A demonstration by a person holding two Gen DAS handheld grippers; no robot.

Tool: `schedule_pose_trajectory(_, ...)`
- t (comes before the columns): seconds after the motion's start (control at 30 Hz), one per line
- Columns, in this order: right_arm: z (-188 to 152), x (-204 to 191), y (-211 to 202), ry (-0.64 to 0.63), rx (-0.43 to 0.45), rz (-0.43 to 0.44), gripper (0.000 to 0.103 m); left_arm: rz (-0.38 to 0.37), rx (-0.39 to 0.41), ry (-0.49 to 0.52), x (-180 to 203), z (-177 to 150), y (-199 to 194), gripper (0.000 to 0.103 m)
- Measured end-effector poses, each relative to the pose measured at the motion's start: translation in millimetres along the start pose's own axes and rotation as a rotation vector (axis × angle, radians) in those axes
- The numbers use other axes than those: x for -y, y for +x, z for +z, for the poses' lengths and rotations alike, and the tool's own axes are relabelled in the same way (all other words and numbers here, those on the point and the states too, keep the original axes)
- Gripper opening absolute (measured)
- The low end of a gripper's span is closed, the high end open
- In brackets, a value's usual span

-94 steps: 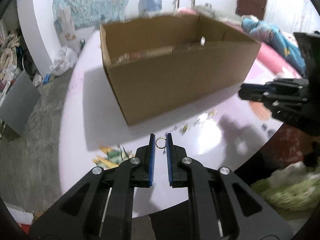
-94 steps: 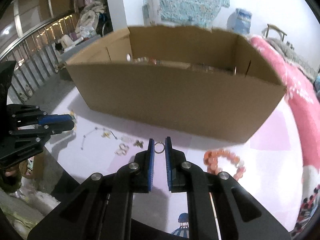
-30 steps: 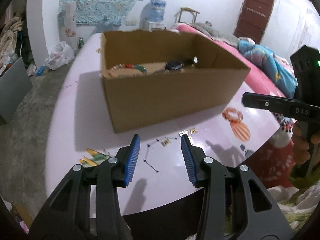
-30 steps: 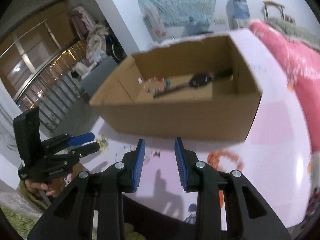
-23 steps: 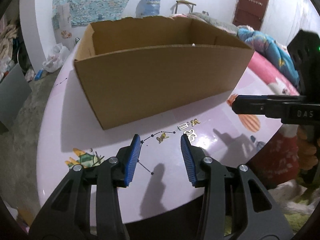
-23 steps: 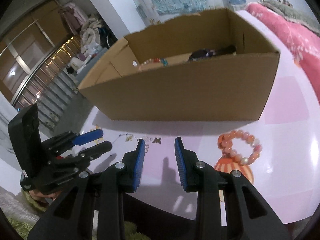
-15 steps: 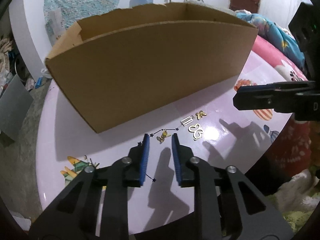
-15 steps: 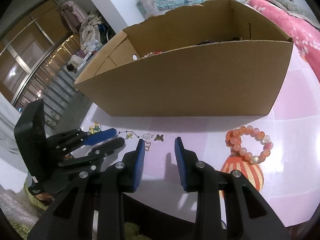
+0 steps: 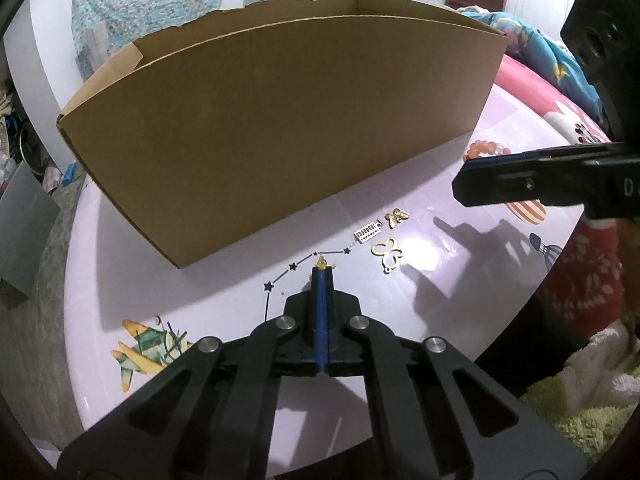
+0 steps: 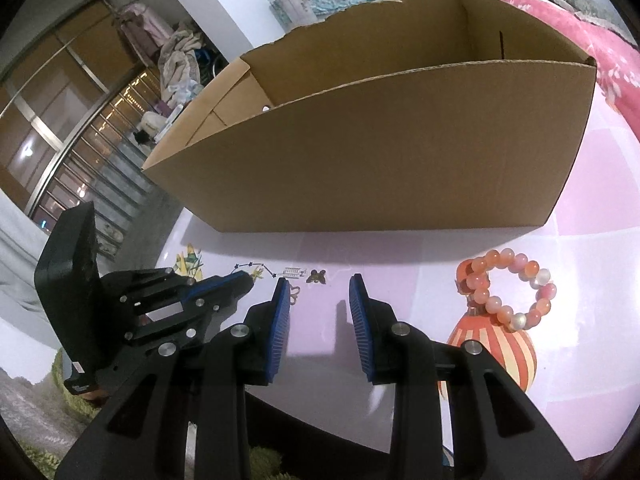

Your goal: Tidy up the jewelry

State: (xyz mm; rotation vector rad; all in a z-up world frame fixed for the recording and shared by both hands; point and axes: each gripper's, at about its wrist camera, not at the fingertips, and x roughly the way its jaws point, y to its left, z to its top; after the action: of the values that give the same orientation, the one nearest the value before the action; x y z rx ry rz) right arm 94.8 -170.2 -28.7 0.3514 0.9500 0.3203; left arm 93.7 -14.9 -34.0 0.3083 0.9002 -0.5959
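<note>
While L gripper (image 9: 321, 269) fingers pinch 1 gold charm (image 9: 322, 261), R gripper (image 10: 319, 292) half-open, empty; 3 charms (image 9: 386, 253) loose.

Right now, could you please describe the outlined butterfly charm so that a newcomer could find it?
Start at the cardboard box on the pink table; small trinkets lie before its front wall. The open-outline gold butterfly charm lies nearest the table edge, larger than the solid gold butterfly and the silver bar charm.

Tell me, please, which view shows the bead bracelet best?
The right wrist view: the whole bracelet lies unobstructed on the table. The left wrist view shows only a few beads above the right gripper.
</note>
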Motion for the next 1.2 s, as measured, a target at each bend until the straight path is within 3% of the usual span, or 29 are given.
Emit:
schedule_pose_trajectory(0.27, -2, 6, -4, 0.009, 0.000, -0.004, 0.031, -0.007, 0.037, -0.052, -5, -9, -23, 0.000)
schedule_pose_trajectory(0.37, -3, 7, -3, 0.014, -0.003, -0.004, 0.031, -0.050, 0.090, -0.103, -13, -8, -42, 0.000)
schedule_pose_trajectory(0.53, -4, 5, -2, 0.013, -0.006, -0.006, 0.031, -0.155, 0.253, -0.179, -27, -2, -81, 0.000)
schedule_pose_trajectory(0.6, -4, 5, -2, 0.014, -0.006, -0.005, 0.031, -0.103, 0.171, -0.173, -22, 1, -58, 0.000)
schedule_pose_trajectory(0.67, -4, 4, -1, 0.018, -0.006, -0.004, 0.031, -0.024, 0.014, -0.171, -23, -11, -24, 0.000)
schedule_pose_trajectory(0.7, -3, 4, -2, 0.019, -0.007, -0.004, 0.031, -0.023, -0.027, -0.195, -26, -19, -13, 0.000)
schedule_pose_trajectory(0.77, -3, 3, -3, 0.012, -0.006, -0.010, 0.031, -0.063, -0.004, -0.227, -30, -22, -17, 0.000)
schedule_pose_trajectory(0.9, -3, 2, -4, 0.010, -0.002, -0.015, 0.031, -0.049, 0.017, -0.222, -31, -23, -26, 0.001)
schedule_pose_trajectory(0.93, -4, 3, -4, 0.015, -0.003, -0.012, 0.031, -0.049, 0.017, -0.226, -31, -23, -27, 0.002)
schedule_pose_trajectory(1.03, -5, 5, -2, 0.023, -0.008, -0.007, 0.031, -0.051, 0.015, -0.226, -28, -25, -31, 0.020)
schedule_pose_trajectory(1.2, -5, 4, 1, 0.017, -0.012, -0.004, 0.031, -0.043, 0.020, -0.216, -33, -30, -34, 0.023)
